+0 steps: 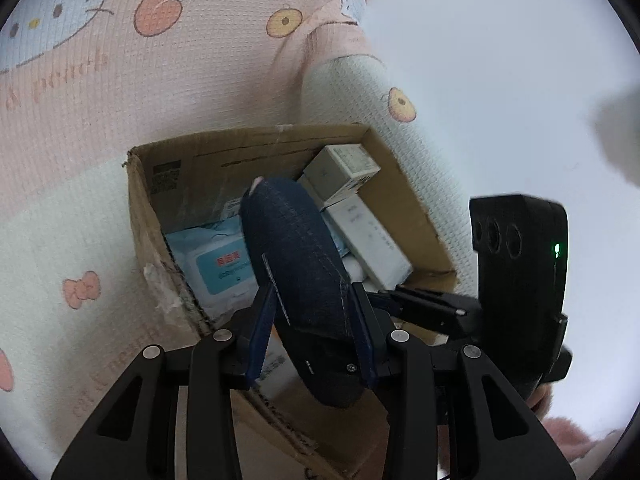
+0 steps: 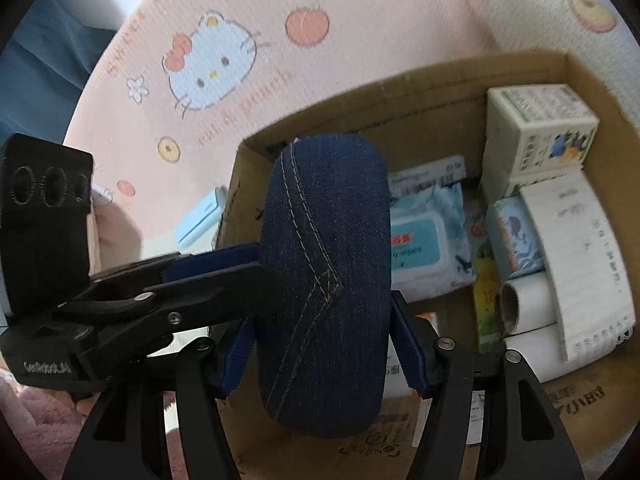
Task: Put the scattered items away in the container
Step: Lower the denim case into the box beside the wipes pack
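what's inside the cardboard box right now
Inside the cardboard box: a wet wipes pack, a white carton, a notepad and a paper roll. The denim case hides the rest.

The case (image 2: 324, 280) is covered in dark denim cloth, matt, with tan stitched seams. Behind it, the box (image 2: 436, 120) is rough brown corrugated cardboard with torn, taped edges. Inside the box, the wipes pack (image 2: 420, 248) is glossy soft plastic. Under the box, the blanket (image 1: 120, 100) is waffle-textured printed cloth. The claws' arms look like matt black plastic.
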Action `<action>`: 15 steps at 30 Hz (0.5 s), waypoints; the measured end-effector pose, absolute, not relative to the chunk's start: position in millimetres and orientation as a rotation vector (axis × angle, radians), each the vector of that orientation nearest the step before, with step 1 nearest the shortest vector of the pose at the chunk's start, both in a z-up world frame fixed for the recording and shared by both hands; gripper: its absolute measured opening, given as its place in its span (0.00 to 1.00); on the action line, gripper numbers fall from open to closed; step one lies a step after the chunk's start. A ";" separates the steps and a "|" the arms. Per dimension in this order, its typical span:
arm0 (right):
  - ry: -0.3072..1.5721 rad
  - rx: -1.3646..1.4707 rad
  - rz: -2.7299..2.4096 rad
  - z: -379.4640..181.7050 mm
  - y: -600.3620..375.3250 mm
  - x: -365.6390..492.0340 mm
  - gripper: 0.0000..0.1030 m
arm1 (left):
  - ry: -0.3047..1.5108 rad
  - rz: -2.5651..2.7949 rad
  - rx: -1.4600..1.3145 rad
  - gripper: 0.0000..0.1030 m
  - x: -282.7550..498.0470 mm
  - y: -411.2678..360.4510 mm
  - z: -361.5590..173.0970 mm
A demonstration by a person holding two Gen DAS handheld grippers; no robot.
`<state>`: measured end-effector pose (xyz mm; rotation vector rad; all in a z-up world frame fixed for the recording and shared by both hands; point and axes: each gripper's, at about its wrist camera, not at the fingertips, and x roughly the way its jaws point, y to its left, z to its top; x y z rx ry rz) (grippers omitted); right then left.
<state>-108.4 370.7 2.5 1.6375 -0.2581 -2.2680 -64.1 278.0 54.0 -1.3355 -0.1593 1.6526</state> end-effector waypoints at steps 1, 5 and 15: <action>-0.243 1.645 -2.253 1.0 368.9 -109.6 0.59 | -0.141 1.660 -1.336 0.39 -64.5 278.4 54.3; -0.202 1.698 -2.206 -10.5 360.4 -118.1 0.59 | -0.137 1.671 -1.348 0.39 -70.7 279.5 52.1; -0.148 1.828 -2.126 -16.0 360.1 -127.6 0.61 | -0.108 1.717 -1.389 0.39 -80.2 279.8 49.6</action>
